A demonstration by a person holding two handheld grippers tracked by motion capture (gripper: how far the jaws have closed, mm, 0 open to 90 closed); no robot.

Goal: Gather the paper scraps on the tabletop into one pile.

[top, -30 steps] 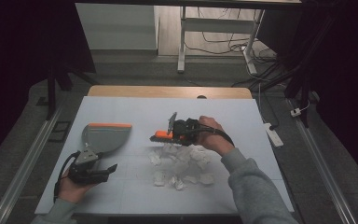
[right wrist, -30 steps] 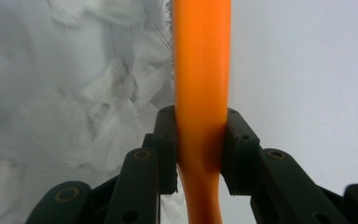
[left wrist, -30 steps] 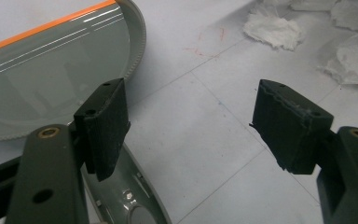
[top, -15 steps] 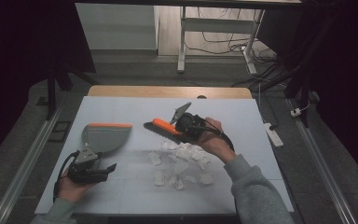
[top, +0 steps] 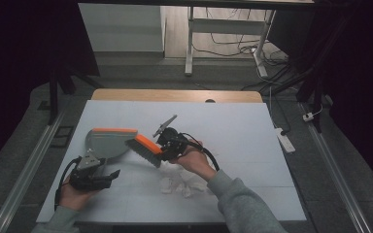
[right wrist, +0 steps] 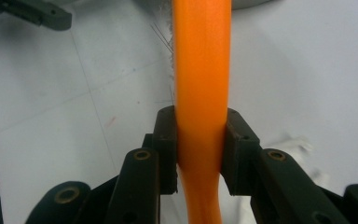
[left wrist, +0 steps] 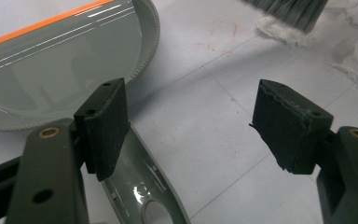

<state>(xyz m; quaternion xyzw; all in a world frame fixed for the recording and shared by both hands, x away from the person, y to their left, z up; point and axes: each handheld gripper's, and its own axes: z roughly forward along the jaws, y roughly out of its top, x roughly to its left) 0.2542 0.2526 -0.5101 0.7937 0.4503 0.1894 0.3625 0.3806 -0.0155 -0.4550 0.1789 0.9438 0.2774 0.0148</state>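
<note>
While the right gripper clamps the orange brush just beside the dustpan, the left gripper rests unclenched over the pan's handle. Step: sweeping paper scraps. Next: steady pan, draw bristles panward.

Glossy plastic dustpan; crumpled paper scraps

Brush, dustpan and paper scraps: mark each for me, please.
brush (top: 144, 149): high view, on its orange back.
dustpan (top: 108, 143): high view, on its grey tray.
paper scraps (top: 180, 187): high view, on the white heap.
</note>
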